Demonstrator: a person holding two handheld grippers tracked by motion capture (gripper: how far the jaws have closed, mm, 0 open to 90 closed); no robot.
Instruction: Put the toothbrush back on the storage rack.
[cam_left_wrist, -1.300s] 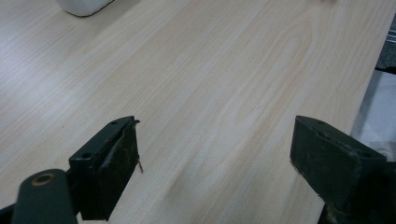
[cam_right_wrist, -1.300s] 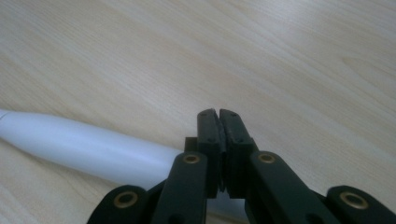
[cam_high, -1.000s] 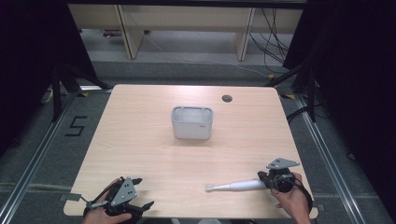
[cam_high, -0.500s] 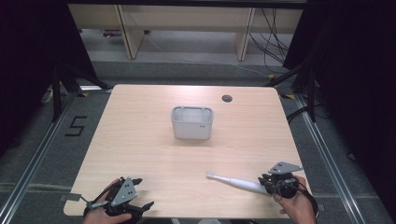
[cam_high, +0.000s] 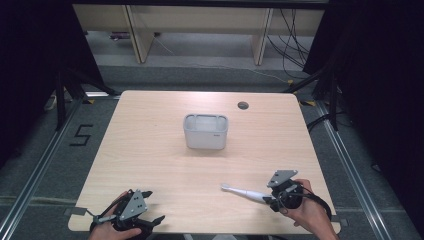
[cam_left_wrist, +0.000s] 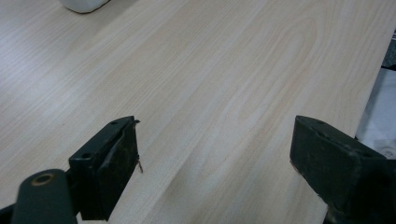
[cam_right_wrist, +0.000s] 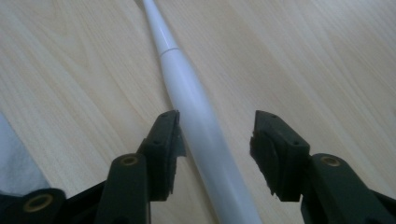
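A white electric toothbrush (cam_high: 243, 192) lies flat on the wooden table (cam_high: 150, 150) near the front right, its head pointing left. My right gripper (cam_high: 268, 200) sits at its handle end. In the right gripper view the handle (cam_right_wrist: 187, 88) runs between the jaws of the right gripper (cam_right_wrist: 215, 133), close against the left pad with a clear gap to the right pad. These jaws have just been opening and no longer clamp it. My left gripper (cam_high: 154, 205) rests at the front left corner, its jaws wide apart over bare wood (cam_left_wrist: 215, 140).
A white rectangular bin (cam_high: 205, 131) stands at the middle of the table, and its corner shows in the left gripper view (cam_left_wrist: 81, 4). A round cable hole (cam_high: 243, 105) is at the far right. Dark floor and shelving surround the table.
The right jaws have gone from shut on the toothbrush handle to open around it. The brush head swung away from the front edge. The right hand shifted a little; the left stayed still.
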